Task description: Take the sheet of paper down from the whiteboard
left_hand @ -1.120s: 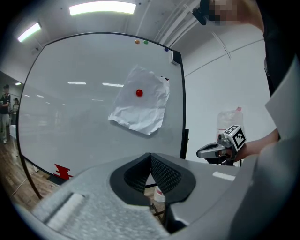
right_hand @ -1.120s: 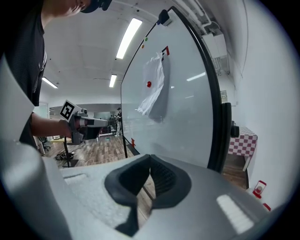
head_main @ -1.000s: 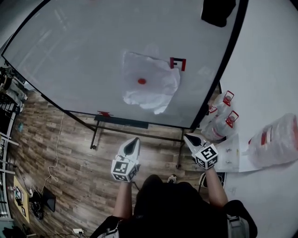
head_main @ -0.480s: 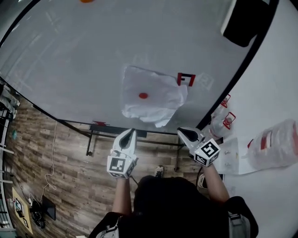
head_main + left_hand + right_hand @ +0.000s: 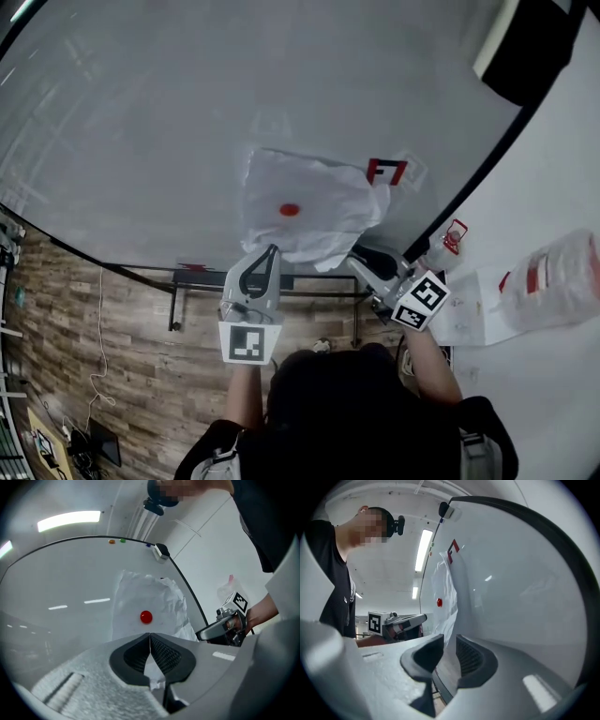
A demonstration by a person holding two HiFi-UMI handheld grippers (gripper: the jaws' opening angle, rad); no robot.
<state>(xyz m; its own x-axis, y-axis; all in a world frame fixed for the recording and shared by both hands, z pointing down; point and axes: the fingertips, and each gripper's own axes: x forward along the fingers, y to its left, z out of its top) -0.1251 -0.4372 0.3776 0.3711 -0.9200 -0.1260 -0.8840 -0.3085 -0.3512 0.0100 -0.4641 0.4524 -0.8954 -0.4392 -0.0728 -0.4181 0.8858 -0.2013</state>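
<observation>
Crumpled white sheet of paper (image 5: 305, 211) hangs on the large pale whiteboard (image 5: 141, 141), low and toward its right edge, because a small round red magnet (image 5: 289, 210) pins its middle. The left gripper (image 5: 273, 249) has its claw pressed together on nothing, tips at the paper's lower edge. The right gripper (image 5: 355, 262) has its claw spread beside the paper's lower right corner, probably ready to pinch it. Both grippers are raised and point at the board.
</observation>
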